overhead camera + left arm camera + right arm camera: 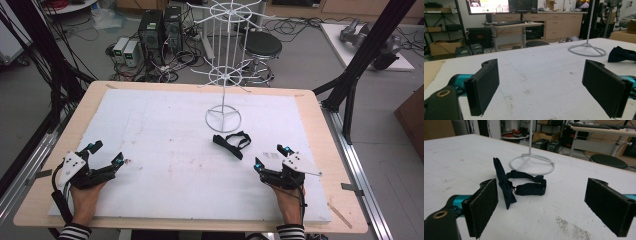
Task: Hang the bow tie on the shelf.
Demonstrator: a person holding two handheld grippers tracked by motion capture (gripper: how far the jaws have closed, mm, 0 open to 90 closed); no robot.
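Bow tie (231, 144) flat on bench (170, 150), long axis slanting toward right hand-held gripper (271, 157). Both hand-held grippers, left (106, 154) included, wide open, empty

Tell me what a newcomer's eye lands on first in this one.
Likely the dark bow tie with its strap, lying alone on the white foam pad just in front of the white wire rack. Then the two open grippers resting at the near edge: the left gripper far from it, the right gripper close behind it.
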